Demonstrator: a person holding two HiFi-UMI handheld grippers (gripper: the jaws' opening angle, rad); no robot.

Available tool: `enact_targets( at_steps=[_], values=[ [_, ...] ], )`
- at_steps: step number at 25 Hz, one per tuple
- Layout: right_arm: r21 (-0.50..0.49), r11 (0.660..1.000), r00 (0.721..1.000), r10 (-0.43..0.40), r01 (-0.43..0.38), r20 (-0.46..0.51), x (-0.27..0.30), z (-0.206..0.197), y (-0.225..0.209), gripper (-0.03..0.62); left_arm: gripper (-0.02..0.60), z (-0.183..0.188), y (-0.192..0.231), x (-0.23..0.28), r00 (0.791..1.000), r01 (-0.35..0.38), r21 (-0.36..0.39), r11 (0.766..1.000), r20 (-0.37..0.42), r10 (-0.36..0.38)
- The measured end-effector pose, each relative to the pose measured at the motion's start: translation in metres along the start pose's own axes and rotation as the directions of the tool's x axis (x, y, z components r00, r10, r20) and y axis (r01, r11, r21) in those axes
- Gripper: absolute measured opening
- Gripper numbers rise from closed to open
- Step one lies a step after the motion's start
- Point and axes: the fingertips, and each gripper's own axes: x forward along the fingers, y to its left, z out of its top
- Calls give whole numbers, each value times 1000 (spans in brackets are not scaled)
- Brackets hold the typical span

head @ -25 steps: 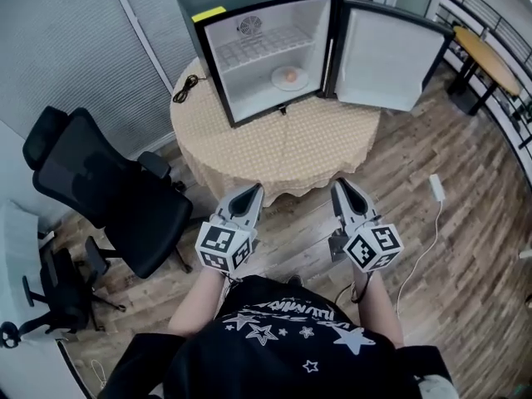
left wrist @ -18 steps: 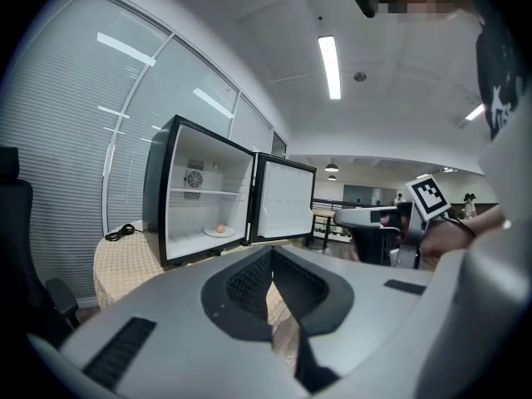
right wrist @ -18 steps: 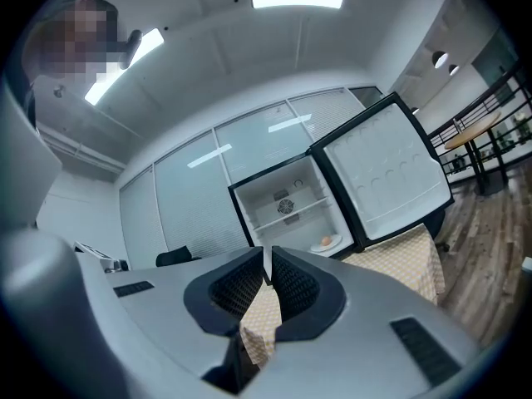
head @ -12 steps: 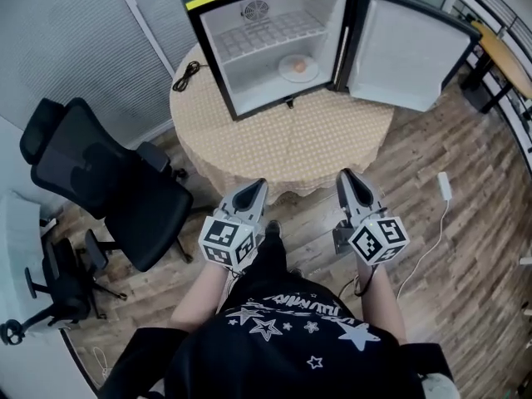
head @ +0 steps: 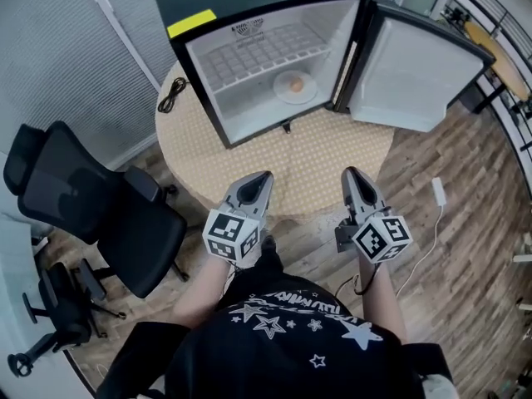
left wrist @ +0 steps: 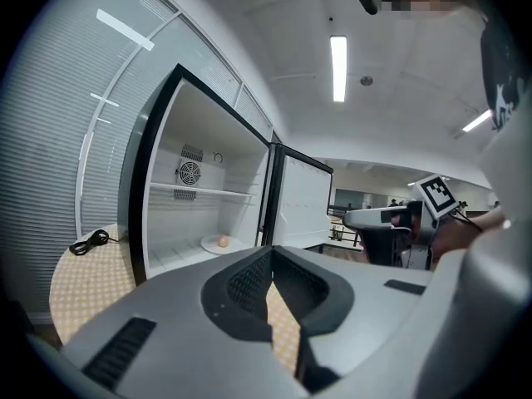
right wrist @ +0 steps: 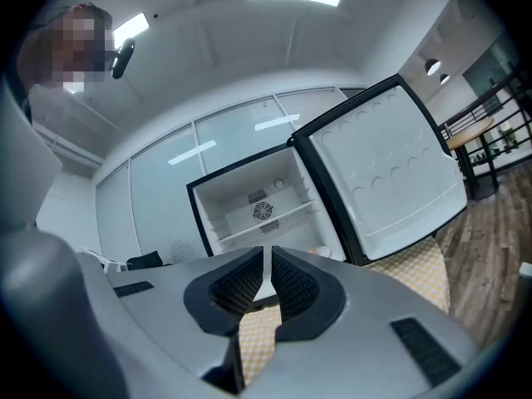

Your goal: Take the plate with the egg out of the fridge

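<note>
Head view: the fridge (head: 249, 2) stands on the round table (head: 283, 160) with its door (head: 424, 77) swung open to the right. The plate (head: 295, 87) with the egg (head: 296, 82) sits on the fridge floor, right of centre. The left gripper (head: 263, 176) and right gripper (head: 352, 173) are at the table's near edge, well apart from the plate.

Left gripper view: the left gripper (left wrist: 270, 254) has its jaws together, nothing between them. The plate (left wrist: 214, 244) and egg (left wrist: 223, 241) lie far beyond.

Right gripper view: the right gripper (right wrist: 266, 256) has its jaws closed to a slit, empty, facing the fridge (right wrist: 258, 206).
</note>
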Motion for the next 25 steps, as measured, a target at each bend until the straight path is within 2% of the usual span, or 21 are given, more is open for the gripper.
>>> enact_targets(
  at_steps=[7, 17, 21, 25],
  values=[
    [25, 999, 999, -33, 32, 5, 49, 7, -10, 44, 6, 15, 48, 34, 1000, 15, -4, 1000, 7, -15],
    [135, 982, 991, -135, 131, 22, 71, 5, -42, 43, 6, 18, 78, 68, 997, 75, 4, 997, -15, -75],
    [157, 978, 990, -138, 138, -8, 79, -1, -55, 44, 6, 15, 84, 78, 997, 62, -5, 998, -38, -63],
    [211, 973, 995, -96, 97, -14, 102, -2, -72, 44, 6, 15, 95, 92, 999, 8, -14, 1000, -41, -9]
  ],
)
